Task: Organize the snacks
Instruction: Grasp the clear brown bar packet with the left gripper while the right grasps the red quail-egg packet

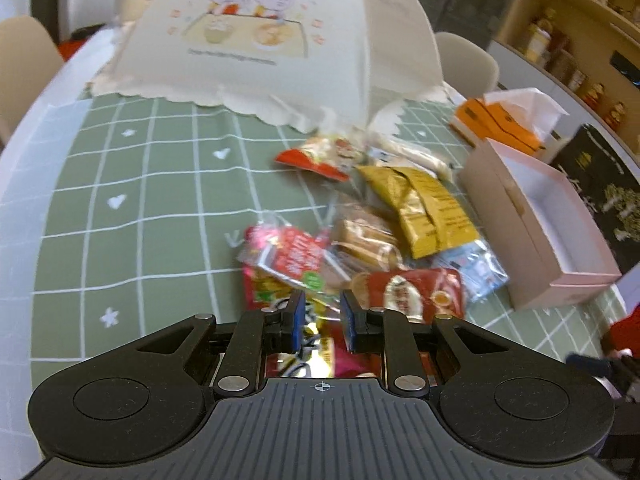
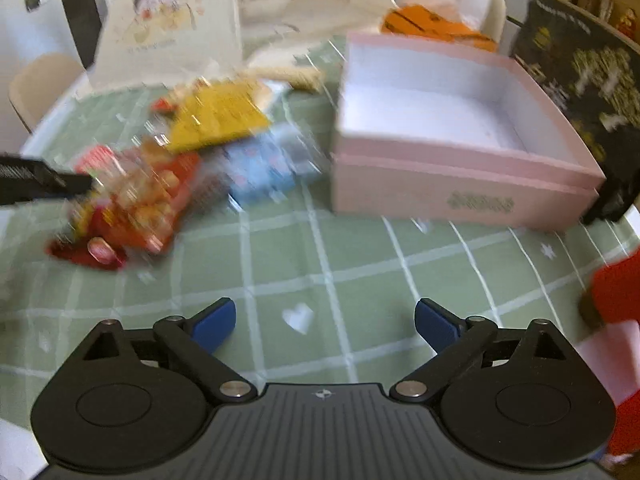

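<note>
1. In the left wrist view the left gripper (image 1: 322, 322) sits low in the centre of the frame, its blue pads drawn close and pinching a shiny red and gold snack packet (image 1: 316, 354) that shows between and beneath the fingers
2. Just above it, centre right, a heap of snacks (image 1: 372, 232) lies on the green checked tablecloth (image 1: 132, 216): a yellow packet (image 1: 424, 208) at the upper right of the heap, a red and white one (image 1: 312, 156) above, a dark red one (image 1: 416, 292) at its lower edge
3. At the right of the frame the pink box (image 1: 520, 236) stands open with a bare white inside, just beside the heap
4. Behind the box, upper right, sits an orange tissue box (image 1: 496, 120); a pale mesh food cover (image 1: 256, 32) with a cartoon print fills the top centre
5. In the right wrist view the right gripper (image 2: 325, 326) is at bottom centre, fingers spread wide with nothing between them, only tablecloth beneath
6. There the pink box (image 2: 460, 188) fills the upper right and the blurred heap (image 2: 188, 160) lies at centre left, with the other tool's black tip (image 2: 44, 184) at the left edge against the red packets
</note>
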The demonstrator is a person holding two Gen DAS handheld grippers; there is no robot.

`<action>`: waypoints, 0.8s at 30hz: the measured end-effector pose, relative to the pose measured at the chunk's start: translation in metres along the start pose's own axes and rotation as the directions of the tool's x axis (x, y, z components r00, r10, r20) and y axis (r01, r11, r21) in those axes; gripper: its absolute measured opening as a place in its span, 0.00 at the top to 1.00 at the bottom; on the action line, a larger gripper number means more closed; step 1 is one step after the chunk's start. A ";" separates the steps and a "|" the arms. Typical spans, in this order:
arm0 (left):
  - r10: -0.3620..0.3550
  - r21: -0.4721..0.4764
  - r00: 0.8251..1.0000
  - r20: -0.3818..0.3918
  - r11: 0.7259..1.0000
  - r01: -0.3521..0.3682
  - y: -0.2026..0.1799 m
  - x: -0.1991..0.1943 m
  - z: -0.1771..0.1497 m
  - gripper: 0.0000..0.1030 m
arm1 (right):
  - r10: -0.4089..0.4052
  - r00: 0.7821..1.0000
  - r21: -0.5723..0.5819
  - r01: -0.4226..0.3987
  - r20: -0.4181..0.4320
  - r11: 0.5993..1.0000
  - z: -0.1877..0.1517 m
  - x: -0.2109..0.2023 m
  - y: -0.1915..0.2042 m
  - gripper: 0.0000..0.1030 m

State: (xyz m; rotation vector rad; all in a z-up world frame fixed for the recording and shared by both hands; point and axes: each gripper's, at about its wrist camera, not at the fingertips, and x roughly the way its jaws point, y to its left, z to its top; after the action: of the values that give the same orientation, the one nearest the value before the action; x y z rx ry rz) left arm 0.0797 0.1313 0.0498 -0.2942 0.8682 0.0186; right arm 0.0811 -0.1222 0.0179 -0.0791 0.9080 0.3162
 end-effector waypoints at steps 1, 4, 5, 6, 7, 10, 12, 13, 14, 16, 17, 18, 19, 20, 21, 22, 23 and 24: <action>-0.010 0.006 1.000 -0.014 1.000 0.010 -0.001 0.000 0.001 0.78 | 0.010 1.000 0.001 -0.010 0.014 1.000 0.006 -0.001 0.006 0.06; -0.036 0.050 0.997 -0.068 0.998 0.039 -0.007 0.003 0.004 0.78 | 0.023 0.998 0.026 -0.024 0.056 0.999 0.024 0.001 0.029 0.06; -0.044 0.063 0.996 -0.080 0.997 0.049 -0.008 0.004 0.005 0.78 | 0.019 0.998 0.039 -0.021 0.068 0.999 0.031 0.005 0.037 0.06; -0.044 0.078 0.995 -0.094 0.996 0.052 -0.009 0.004 0.006 0.78 | 0.026 0.996 0.052 -0.031 0.083 0.998 0.035 0.007 0.044 0.05; -0.032 0.089 0.994 -0.101 0.995 0.041 -0.010 0.004 0.007 0.78 | 0.043 0.995 0.057 -0.048 0.090 0.997 0.038 0.010 0.051 0.05; 0.064 0.095 0.994 -0.085 0.994 -0.055 -0.003 -0.002 0.013 0.82 | 0.067 0.995 0.037 -0.070 0.081 0.997 0.043 0.021 0.070 0.08; 0.089 0.047 0.993 -0.081 0.995 -0.085 0.008 -0.008 0.018 0.81 | 0.072 0.995 -0.003 -0.072 0.069 0.997 0.043 0.033 0.080 0.08; 0.094 0.025 0.992 -0.082 0.995 -0.092 0.013 -0.012 0.020 0.81 | 0.062 0.996 -0.013 -0.061 0.069 0.998 0.042 0.037 0.084 0.09; 0.098 0.020 0.992 -0.082 0.995 -0.097 0.016 -0.015 0.023 0.81 | 0.051 0.997 -0.020 -0.050 0.064 0.999 0.042 0.041 0.085 0.14; 0.105 0.039 0.991 -0.086 0.994 -0.102 0.016 -0.020 0.025 0.81 | 0.068 0.996 -0.004 -0.068 0.054 0.998 0.041 0.043 0.080 0.23; 0.104 0.048 0.990 -0.092 0.994 -0.100 0.016 -0.021 0.025 0.81 | 0.077 0.996 0.018 -0.078 0.049 0.997 0.040 0.042 0.076 0.34; 0.095 0.056 0.990 -0.099 0.994 -0.090 0.016 -0.021 0.025 0.81 | 0.077 0.996 0.039 -0.079 0.043 0.996 0.039 0.039 0.072 0.44; 0.079 0.063 0.991 -0.106 0.995 -0.073 0.014 -0.021 0.025 0.81 | 0.076 0.996 0.058 -0.078 0.043 0.995 0.037 0.035 0.067 0.48; 0.062 0.070 0.992 -0.111 0.996 -0.054 0.011 -0.020 0.024 0.81 | 0.069 0.997 0.073 -0.073 0.044 0.995 0.034 0.031 0.062 0.49; 0.046 0.078 0.992 -0.115 0.996 -0.037 0.008 -0.017 0.024 0.81 | 0.056 0.997 0.091 -0.060 0.045 0.994 0.029 0.026 0.055 0.50; 0.032 0.087 0.992 -0.121 0.996 -0.021 0.003 -0.014 0.022 0.81 | 0.046 0.998 0.106 -0.051 0.046 0.993 0.023 0.021 0.048 0.50; 0.020 0.095 0.992 -0.127 0.995 -0.008 -0.003 -0.010 0.020 0.81 | 0.032 0.999 0.124 -0.037 0.043 0.992 0.016 0.015 0.039 0.50; 0.007 0.105 0.991 -0.136 0.994 0.008 -0.009 -0.005 0.018 0.81 | 0.016 0.999 0.138 -0.021 0.034 0.990 0.011 0.011 0.032 0.53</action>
State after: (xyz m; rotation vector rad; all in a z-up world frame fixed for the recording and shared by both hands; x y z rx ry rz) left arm 0.0912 0.1278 0.0674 -0.1981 1.0009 -0.0482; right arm 0.0862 -0.0867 0.0184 0.0620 0.8965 0.2703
